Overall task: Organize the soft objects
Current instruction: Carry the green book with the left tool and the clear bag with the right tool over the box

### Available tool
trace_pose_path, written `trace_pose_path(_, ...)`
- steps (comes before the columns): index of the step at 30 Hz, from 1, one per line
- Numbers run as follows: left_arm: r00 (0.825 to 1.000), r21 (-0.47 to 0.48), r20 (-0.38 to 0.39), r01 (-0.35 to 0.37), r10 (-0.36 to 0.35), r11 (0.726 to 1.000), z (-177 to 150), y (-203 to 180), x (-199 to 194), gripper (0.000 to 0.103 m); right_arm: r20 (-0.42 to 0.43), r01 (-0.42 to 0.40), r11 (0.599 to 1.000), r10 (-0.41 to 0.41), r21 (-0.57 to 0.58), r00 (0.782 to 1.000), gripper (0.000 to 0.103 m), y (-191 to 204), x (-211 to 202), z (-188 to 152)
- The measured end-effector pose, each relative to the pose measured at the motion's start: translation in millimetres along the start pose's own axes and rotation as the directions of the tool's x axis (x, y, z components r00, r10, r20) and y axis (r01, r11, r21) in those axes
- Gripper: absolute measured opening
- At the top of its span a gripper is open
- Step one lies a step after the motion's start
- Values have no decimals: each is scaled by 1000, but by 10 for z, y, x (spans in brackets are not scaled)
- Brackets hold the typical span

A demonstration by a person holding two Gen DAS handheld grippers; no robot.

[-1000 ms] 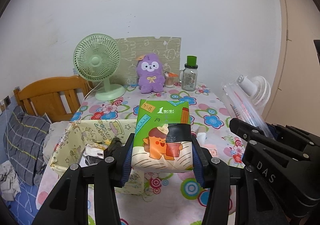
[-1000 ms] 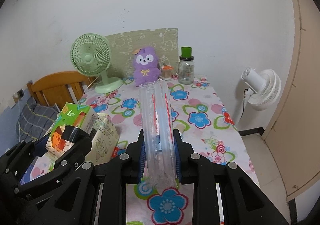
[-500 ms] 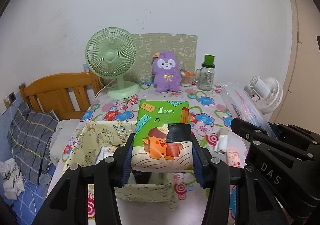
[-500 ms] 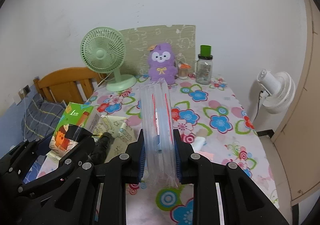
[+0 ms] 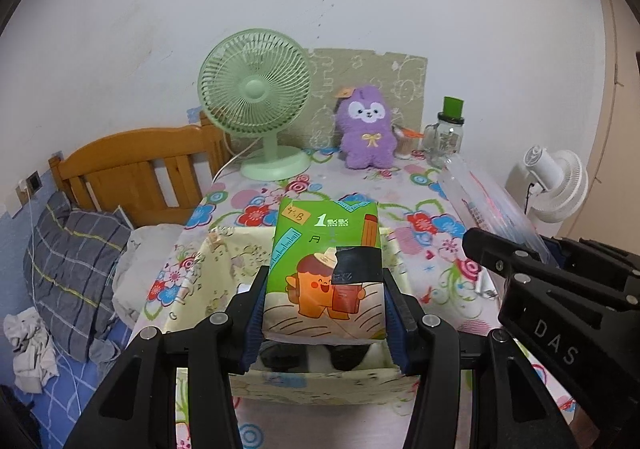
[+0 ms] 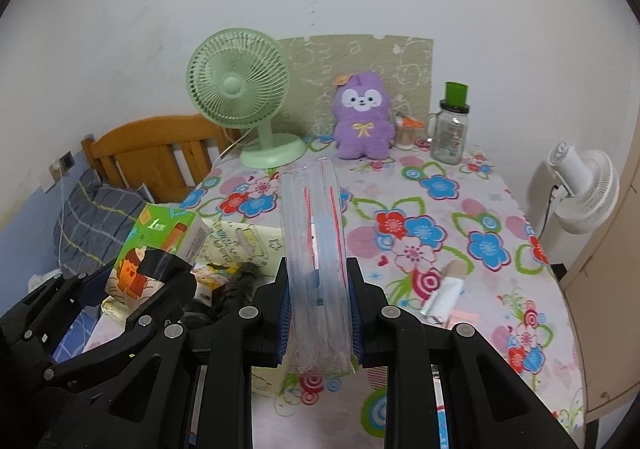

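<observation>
My left gripper (image 5: pixel 325 309) is shut on a green tissue pack (image 5: pixel 326 265) with a cartoon print, held above a pale yellow fabric bin (image 5: pixel 216 261) on the flowered table. The same pack (image 6: pixel 160 241) and left gripper (image 6: pixel 132 297) show at the left of the right wrist view. My right gripper (image 6: pixel 318 309) is shut on a clear plastic packet (image 6: pixel 316 233) with red lines, held upright over the table right of the bin (image 6: pixel 236 241). That packet (image 5: pixel 488 205) appears at the right in the left wrist view. A purple plush toy (image 5: pixel 366 133) sits at the back.
A green desk fan (image 5: pixel 256 105) and a glass jar with a green lid (image 5: pixel 448 133) stand at the back by the wall. A small white tube (image 6: pixel 444 293) lies on the tablecloth. A wooden bed frame (image 5: pixel 132 173) with a plaid pillow is left; a white fan (image 6: pixel 580 185) right.
Both grippers have carried their loads rightward and a little lower over the table; the yellow bin now sits under the tissue pack. Neither grip has changed.
</observation>
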State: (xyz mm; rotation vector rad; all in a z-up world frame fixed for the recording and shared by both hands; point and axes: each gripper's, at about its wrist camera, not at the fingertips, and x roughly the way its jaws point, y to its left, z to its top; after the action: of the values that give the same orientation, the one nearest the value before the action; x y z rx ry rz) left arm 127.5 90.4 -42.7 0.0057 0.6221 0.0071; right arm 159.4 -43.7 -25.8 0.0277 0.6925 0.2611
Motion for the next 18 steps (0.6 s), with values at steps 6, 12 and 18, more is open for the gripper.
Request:
trace_pose_path(6, 1000, -4, -19, -8, 8, 1000, -44, 141, 108, 52, -11, -29, 999, 29, -19, 1000, 27, 190, 129, 18)
trace_pose_path(12, 999, -20, -42, -10, 10, 1000, -92, 302, 234, 52, -33, -43, 999, 42, -26, 999, 27, 337, 292, 23)
trace_pose_path(18, 998, -35, -61, -27, 25, 999, -133, 437, 376, 52, -51, -65, 997, 63, -48, 997, 27, 487, 438, 8)
